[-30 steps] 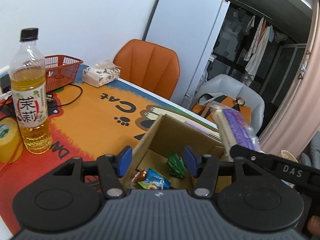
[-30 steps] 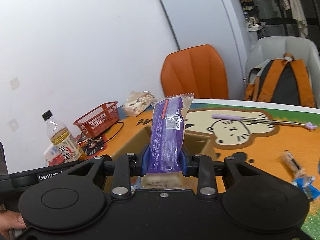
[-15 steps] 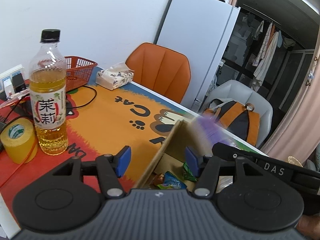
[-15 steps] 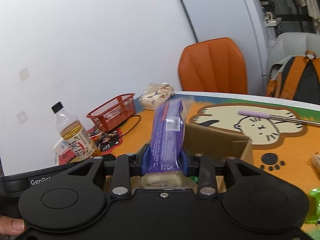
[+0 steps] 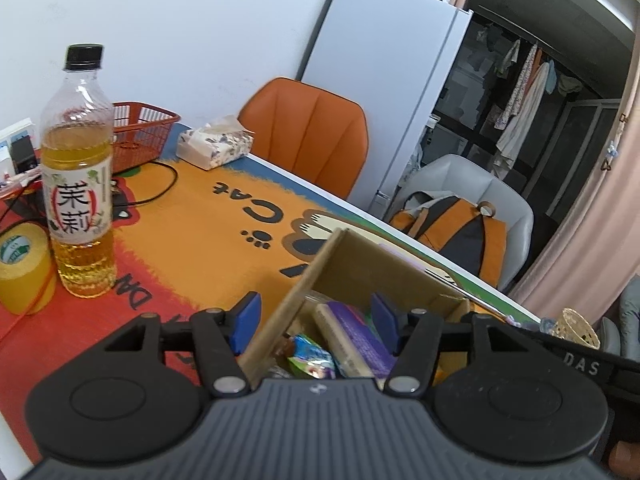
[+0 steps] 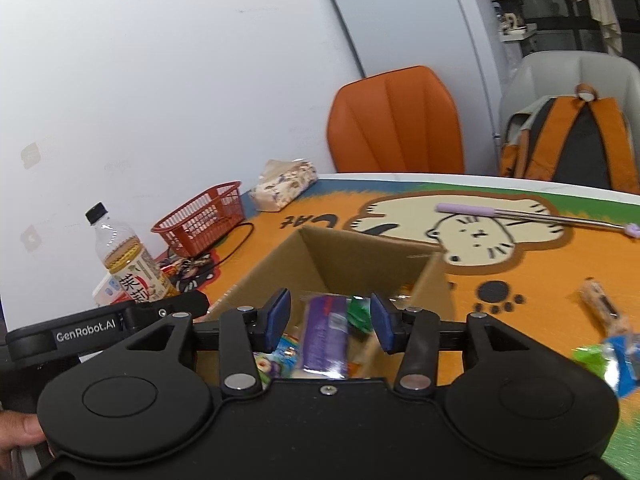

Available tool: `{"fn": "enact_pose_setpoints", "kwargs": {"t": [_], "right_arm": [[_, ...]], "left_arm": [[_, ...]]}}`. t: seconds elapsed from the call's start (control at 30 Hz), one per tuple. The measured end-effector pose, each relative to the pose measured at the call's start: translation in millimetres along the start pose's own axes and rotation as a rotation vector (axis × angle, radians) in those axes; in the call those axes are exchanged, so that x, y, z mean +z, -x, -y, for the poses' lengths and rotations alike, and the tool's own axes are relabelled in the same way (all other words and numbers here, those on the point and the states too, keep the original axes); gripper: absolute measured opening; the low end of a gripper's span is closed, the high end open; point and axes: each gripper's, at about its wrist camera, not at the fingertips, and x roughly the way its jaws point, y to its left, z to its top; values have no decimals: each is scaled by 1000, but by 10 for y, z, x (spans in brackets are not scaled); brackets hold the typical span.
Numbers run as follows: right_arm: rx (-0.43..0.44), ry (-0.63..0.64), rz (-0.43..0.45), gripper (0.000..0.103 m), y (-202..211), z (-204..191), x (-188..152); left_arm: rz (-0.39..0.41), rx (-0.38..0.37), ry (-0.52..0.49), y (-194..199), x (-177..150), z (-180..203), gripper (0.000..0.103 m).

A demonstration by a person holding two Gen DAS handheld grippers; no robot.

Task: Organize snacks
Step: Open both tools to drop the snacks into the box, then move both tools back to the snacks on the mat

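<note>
Snacks are sitting in the box (image 6: pixel 352 264), an open cardboard carton resting on the orange cat mat (image 5: pixel 192 220) that is covering the table. Behind the far table edge an orange chair (image 6: pixel 394 120) is standing, with a grey chair to its right carrying an orange backpack (image 6: pixel 568 140). At the far left of the mat a red basket (image 6: pixel 200 220) is sitting beside a tissue pack (image 6: pixel 284 184), and nearer, a tea bottle (image 5: pixel 76 172) is standing upright just beside a yellow tape roll (image 5: pixel 22 272).

Both grippers are hovering over the near side of the box. The right gripper (image 6: pixel 330 320) is showing its blue pads spread wide and gripping nothing; the purple pack (image 6: pixel 325 334) is lying below them inside the box, blurred in this view, clear of both pads. A green wrapper (image 6: pixel 360 312) is lying just right of it, and a blue-green packet (image 5: pixel 312 358) is lying at its left. The left gripper (image 5: pixel 316 320) is also spread wide and gripping nothing, its pads straddling the box's left wall.

Outside the box, on the mat to the right, a brown bar (image 6: pixel 602 306) is lying apart from a blue and green packet (image 6: pixel 608 360) near the right gripper. Farther off, a purple-handled straw (image 6: pixel 532 216) is lying across the cat drawing.
</note>
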Motion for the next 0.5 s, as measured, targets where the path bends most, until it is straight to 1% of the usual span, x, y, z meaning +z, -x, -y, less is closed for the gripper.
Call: {"fn": "enact_pose_setpoints", "kwargs": {"t": [0.07, 0.13, 0.2, 0.37, 0.5], "right_arm": [[-16, -9, 8, 52, 84, 64, -15], [-34, -16, 12, 53, 166, 130, -30], [-50, -25, 15, 56, 241, 195, -46], [-92, -46, 31, 66, 461, 363, -108], [-125, -76, 47, 68, 625, 517, -156]], "left_arm": [[-1, -10, -7, -1, -17, 49, 63], [1, -17, -12, 5, -39, 104, 70], [-1, -23, -20, 5, -63, 164, 73], [-13, -37, -43, -11, -135, 326, 75], [-15, -57, -63, 11, -188, 458, 77]]}}
